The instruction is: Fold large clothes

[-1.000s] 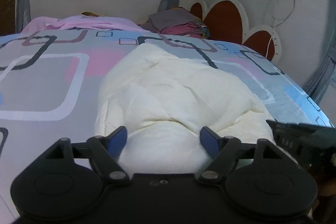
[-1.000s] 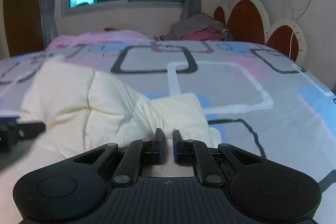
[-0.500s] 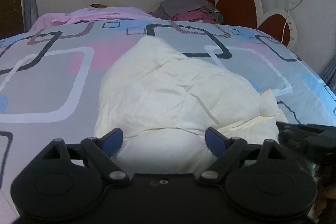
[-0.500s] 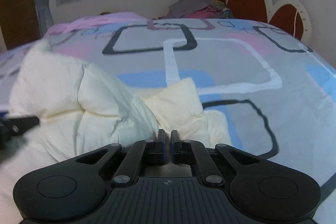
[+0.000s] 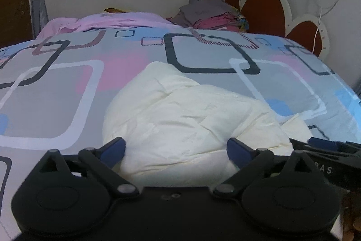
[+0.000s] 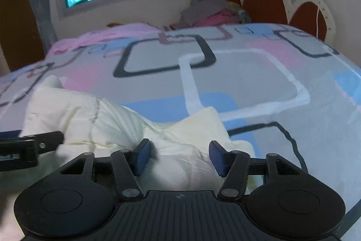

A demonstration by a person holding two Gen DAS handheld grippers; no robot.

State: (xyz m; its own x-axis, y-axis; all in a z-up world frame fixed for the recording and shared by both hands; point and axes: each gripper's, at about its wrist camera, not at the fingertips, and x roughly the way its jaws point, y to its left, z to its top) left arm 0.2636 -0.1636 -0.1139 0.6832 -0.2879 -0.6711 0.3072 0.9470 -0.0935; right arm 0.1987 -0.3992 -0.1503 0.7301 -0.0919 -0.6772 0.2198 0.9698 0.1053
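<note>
A cream padded garment (image 5: 187,119) lies bunched on the bed near its front edge; it also shows in the right wrist view (image 6: 94,119). My left gripper (image 5: 177,149) is open, its blue pads wide apart just above the garment's near fold, holding nothing. My right gripper (image 6: 178,158) is open over the garment's right part, with a loose cream flap (image 6: 203,125) just beyond its pads. Each gripper shows at the edge of the other's view.
The bed sheet (image 5: 67,92) is grey with pink, blue and dark square outlines. A pink blanket (image 5: 106,23) and a pile of folded clothes (image 5: 209,15) lie at the far side. A red headboard (image 5: 268,8) stands at right, a window behind.
My right gripper was shut on the garment's edge and has opened, letting it go. Both grippers have risen and pulled back a little; the left stayed open.
</note>
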